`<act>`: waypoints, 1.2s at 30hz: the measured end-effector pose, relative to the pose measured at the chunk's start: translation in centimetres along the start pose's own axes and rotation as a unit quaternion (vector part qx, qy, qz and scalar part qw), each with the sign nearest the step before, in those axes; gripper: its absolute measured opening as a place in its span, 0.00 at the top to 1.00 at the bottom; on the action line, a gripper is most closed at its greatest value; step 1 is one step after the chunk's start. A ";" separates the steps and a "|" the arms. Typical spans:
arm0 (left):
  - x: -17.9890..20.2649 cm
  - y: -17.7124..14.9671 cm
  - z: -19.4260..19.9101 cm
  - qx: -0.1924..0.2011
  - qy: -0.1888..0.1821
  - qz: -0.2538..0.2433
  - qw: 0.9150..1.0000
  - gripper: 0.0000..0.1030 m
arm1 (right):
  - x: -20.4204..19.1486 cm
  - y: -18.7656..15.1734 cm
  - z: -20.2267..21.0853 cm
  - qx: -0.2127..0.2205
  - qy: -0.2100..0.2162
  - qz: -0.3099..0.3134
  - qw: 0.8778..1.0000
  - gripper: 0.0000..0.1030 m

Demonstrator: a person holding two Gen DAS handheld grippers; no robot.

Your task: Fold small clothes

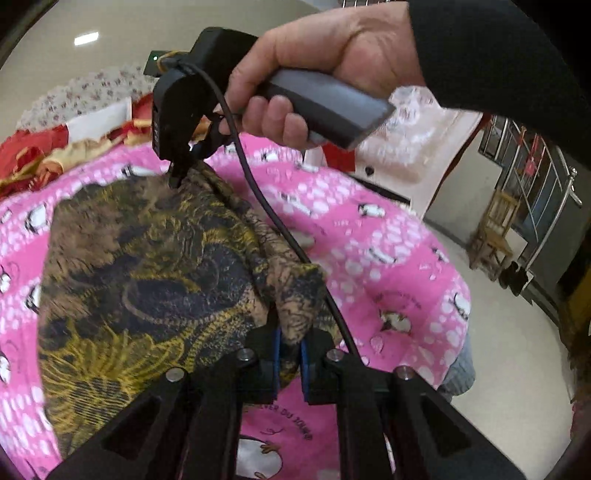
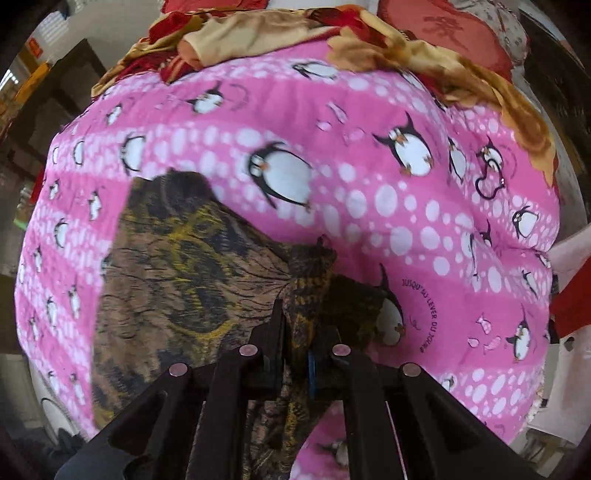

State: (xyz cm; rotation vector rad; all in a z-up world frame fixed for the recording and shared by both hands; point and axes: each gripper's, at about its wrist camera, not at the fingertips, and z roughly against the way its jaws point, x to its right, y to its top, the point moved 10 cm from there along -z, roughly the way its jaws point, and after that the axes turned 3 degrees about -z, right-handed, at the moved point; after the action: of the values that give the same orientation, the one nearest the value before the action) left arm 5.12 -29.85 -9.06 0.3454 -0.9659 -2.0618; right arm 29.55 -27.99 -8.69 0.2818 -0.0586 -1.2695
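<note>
A brown, black and yellow patterned garment [image 1: 147,266] lies spread on a pink penguin-print blanket [image 1: 388,240]. My left gripper [image 1: 290,354] is shut on a bunched edge of it at the near side. In the left wrist view the right gripper [image 1: 176,177], held by a hand [image 1: 317,70] in a black sleeve, pinches the garment's far corner. The right wrist view shows the same garment [image 2: 177,280] stretching left from my right gripper [image 2: 297,332], whose jaws are shut on a gathered fold. A black cable [image 1: 266,206] crosses the cloth.
Red and gold bedding [image 2: 258,33] is heaped at the far edge of the blanket [image 2: 406,206]. A floral pillow [image 1: 85,92] lies behind. To the right, beyond the bed's edge, are a pale floor, a wooden chair [image 1: 495,236] and a metal door frame.
</note>
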 end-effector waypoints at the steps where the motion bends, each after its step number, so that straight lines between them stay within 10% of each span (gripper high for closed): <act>1: 0.0 -0.2 0.0 -0.004 -0.005 0.004 1.000 0.90 | 0.3 -0.2 -0.5 0.004 -0.002 -0.003 1.000 0.89; 9: 1.6 -2.4 4.3 -0.022 -0.067 -0.011 0.997 0.68 | 2.8 -0.6 3.8 0.113 0.023 -0.075 0.990 0.83; 17: -8.1 -2.9 11.5 0.022 0.011 0.058 0.998 0.53 | -4.6 -8.7 11.7 0.219 0.064 0.029 0.973 0.80; 21: -13.5 -4.3 8.4 -0.017 0.024 0.157 0.987 0.98 | -9.0 -13.7 9.2 0.208 0.030 0.074 0.975 0.80; 27: -14.8 -8.2 4.1 -0.056 -0.015 0.251 0.966 0.99 | -6.3 -18.3 2.2 0.221 -0.053 0.047 0.973 0.80; 32: -14.9 -6.9 5.5 -0.069 0.004 0.225 0.972 0.99 | -5.4 -18.7 2.6 0.246 -0.028 0.008 0.969 0.77; 36: -15.8 -2.0 8.1 -0.007 0.033 0.195 0.980 0.98 | -5.7 -18.2 4.4 0.209 -0.004 -0.020 0.978 0.77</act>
State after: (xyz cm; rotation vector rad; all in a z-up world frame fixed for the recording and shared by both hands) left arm 9.61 -12.69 -6.53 0.1948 -0.8983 -1.6888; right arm 10.03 -28.26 -8.16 0.6429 -0.3317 -1.2915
